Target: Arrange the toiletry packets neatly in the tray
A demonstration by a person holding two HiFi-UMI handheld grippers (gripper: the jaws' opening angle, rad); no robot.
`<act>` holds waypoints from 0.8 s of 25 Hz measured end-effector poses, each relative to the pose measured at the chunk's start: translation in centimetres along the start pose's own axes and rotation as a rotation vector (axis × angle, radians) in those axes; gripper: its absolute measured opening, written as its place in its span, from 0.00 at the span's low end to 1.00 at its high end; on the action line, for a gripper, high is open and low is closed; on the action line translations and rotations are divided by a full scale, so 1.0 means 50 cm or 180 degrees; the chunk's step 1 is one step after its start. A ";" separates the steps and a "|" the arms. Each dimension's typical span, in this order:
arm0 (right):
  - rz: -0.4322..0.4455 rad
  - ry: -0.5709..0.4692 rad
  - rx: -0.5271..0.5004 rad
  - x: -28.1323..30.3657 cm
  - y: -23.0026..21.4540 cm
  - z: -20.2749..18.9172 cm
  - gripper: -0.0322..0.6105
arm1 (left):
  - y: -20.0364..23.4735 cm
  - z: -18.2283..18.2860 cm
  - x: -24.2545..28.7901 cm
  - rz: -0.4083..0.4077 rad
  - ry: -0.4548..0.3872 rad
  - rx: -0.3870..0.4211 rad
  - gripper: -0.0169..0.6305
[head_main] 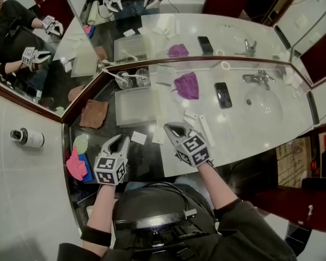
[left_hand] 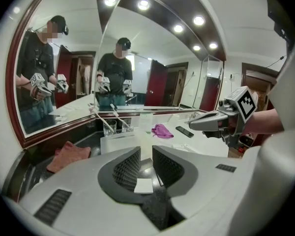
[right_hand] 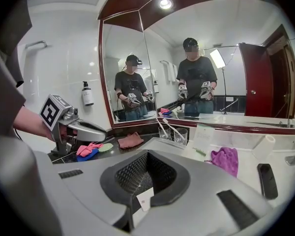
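Observation:
A shallow translucent white tray [head_main: 131,116] stands on the dark counter against the mirror, also in the left gripper view as the tray [left_hand: 113,142]. A small white packet [head_main: 138,137] lies in front of it, just right of my left gripper [head_main: 119,140]. In the left gripper view my left gripper [left_hand: 145,154] has a narrow gap between its pads, and the packet [left_hand: 143,185] lies below them, untouched. My right gripper [head_main: 173,127] is shut beside another white packet [head_main: 158,136]. In the right gripper view a white packet [right_hand: 144,198] shows under the shut right gripper [right_hand: 148,156].
More white packets [head_main: 205,128] lie on the pale counter right of the tray. Behind are two glasses with toothbrushes [head_main: 133,79], a purple cloth [head_main: 187,85], a phone [head_main: 223,94] and the basin [head_main: 264,105]. A brown cloth [head_main: 94,113] and pink and blue items [head_main: 76,165] sit left.

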State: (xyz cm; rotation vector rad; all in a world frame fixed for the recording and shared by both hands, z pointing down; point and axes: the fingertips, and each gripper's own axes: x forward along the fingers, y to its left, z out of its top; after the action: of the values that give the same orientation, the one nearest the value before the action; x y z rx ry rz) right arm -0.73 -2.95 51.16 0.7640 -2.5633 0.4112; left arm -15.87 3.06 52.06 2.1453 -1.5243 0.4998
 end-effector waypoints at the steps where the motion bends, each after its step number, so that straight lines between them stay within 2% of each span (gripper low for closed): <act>1: 0.0011 0.0029 -0.0027 0.001 0.002 -0.001 0.06 | -0.003 -0.013 0.011 -0.0033 0.0086 -0.0017 0.17; 5: 0.0050 0.0183 -0.0119 0.006 0.010 -0.014 0.07 | -0.017 -0.078 0.064 -0.0165 0.0515 -0.0028 0.36; 10: 0.0068 0.0323 -0.0162 0.010 0.000 -0.043 0.07 | -0.036 -0.163 0.153 -0.0326 0.1070 0.0120 0.63; 14: 0.0047 0.0413 -0.0126 0.007 -0.015 -0.064 0.07 | -0.038 -0.216 0.211 -0.0337 0.1395 0.0222 0.66; 17: 0.0023 0.0466 -0.0068 0.006 -0.031 -0.084 0.07 | -0.049 -0.241 0.240 -0.0387 0.1555 0.0229 0.66; 20: 0.0005 0.0519 0.0008 0.005 -0.045 -0.106 0.07 | -0.036 -0.276 0.258 -0.0324 0.1696 0.0238 0.66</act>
State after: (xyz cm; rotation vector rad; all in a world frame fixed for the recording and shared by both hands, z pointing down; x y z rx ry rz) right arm 2.08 -2.77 56.21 0.6994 -2.4122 0.4576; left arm -10.40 1.21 70.15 1.9171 -1.1079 1.0086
